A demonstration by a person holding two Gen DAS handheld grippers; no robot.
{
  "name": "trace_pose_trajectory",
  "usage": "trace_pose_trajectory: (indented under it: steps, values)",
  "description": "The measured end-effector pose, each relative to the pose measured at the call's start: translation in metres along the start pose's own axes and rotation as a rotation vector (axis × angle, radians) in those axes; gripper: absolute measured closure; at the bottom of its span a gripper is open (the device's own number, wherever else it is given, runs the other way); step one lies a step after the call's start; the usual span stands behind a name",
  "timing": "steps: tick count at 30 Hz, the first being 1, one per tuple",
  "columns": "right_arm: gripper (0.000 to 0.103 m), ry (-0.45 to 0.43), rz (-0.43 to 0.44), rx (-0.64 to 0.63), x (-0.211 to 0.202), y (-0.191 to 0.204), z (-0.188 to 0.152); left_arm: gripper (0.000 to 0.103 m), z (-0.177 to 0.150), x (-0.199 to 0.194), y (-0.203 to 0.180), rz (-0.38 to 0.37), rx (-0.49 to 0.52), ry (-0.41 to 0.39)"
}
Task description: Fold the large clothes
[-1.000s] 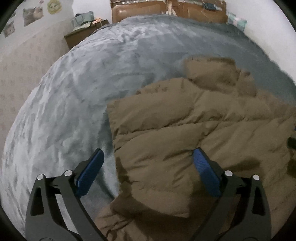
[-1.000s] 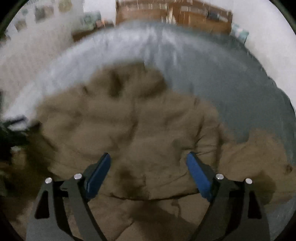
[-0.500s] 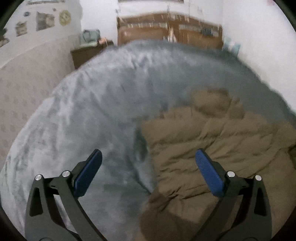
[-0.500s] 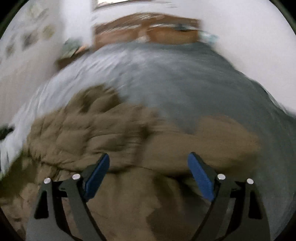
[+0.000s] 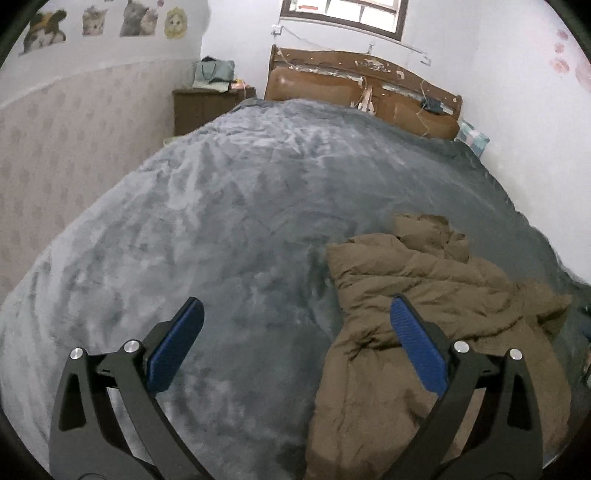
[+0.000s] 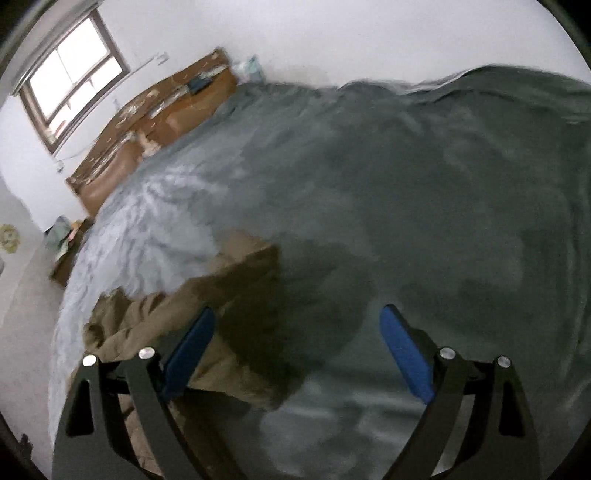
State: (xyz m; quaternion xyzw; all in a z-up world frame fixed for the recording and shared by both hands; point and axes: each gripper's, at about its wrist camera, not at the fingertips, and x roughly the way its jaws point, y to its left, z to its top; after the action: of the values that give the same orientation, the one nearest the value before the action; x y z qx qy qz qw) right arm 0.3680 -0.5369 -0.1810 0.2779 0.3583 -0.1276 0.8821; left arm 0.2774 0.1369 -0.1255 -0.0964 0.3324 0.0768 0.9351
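A brown puffy jacket lies crumpled on the grey plush blanket of a bed, at the lower right of the left wrist view. My left gripper hangs open above the blanket, its right blue pad over the jacket's left edge, nothing between the jaws. In the tilted, blurred right wrist view the jacket lies at lower left. My right gripper stands wide open above the blanket, its left pad over the jacket's edge, holding nothing.
A worn wooden headboard stands at the far end of the bed under a window. A dark nightstand with a bag sits far left against a patterned wall. A white wall runs along the right side.
Both grippers have pulled away from the jacket: the left one drew left and up, the right one swung right and rolled. The jacket now sits off to the side in both views.
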Motion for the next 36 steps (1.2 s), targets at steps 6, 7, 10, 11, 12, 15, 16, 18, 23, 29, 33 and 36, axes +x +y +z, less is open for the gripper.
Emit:
trace_pose_trajectory:
  steps: [6,7,10,11,12,15,16,18,23,29,33,36]
  values:
    - [0.012,0.070,0.052,0.025,0.028,0.009,-0.023,0.003,-0.004,-0.025,0.011,0.013,0.002,-0.019]
    - [0.012,0.069,0.065,0.065,0.031,0.005,-0.022,0.003,-0.004,-0.026,0.013,0.014,-0.003,-0.017]
    - [0.012,0.023,0.105,0.246,0.029,-0.008,-0.019,0.003,-0.004,-0.032,0.015,0.019,-0.008,-0.020]
    - [0.012,0.035,0.106,0.250,0.033,-0.004,-0.015,0.003,-0.004,-0.033,0.014,0.016,-0.006,-0.019]
    - [0.012,0.051,0.103,0.224,0.038,0.005,-0.012,0.003,-0.003,-0.033,0.013,0.015,-0.002,-0.019]
    - [0.012,0.041,0.051,0.075,0.040,0.036,0.003,0.003,-0.001,-0.028,0.004,0.018,0.020,-0.013]
    - [0.012,0.054,0.019,0.041,0.044,0.044,0.007,0.003,-0.001,-0.026,0.000,0.016,0.029,-0.011]
    - [0.012,0.159,-0.056,0.004,0.065,0.051,0.008,0.003,0.000,-0.019,-0.007,0.005,0.034,0.002]
    - [0.078,0.310,0.006,-0.044,0.079,0.051,-0.006,0.003,0.000,0.002,-0.012,-0.032,0.000,0.068]
    - [0.089,0.080,0.147,-0.268,0.005,0.080,-0.026,0.003,-0.007,0.008,-0.019,-0.065,0.009,0.093]
    - [0.089,-0.101,0.341,-0.455,-0.054,0.123,-0.031,0.003,-0.006,0.008,-0.023,-0.083,0.010,0.095]
    - [0.088,-0.242,0.428,-0.521,-0.087,0.162,-0.028,0.003,-0.001,0.006,-0.030,-0.101,0.001,0.079]
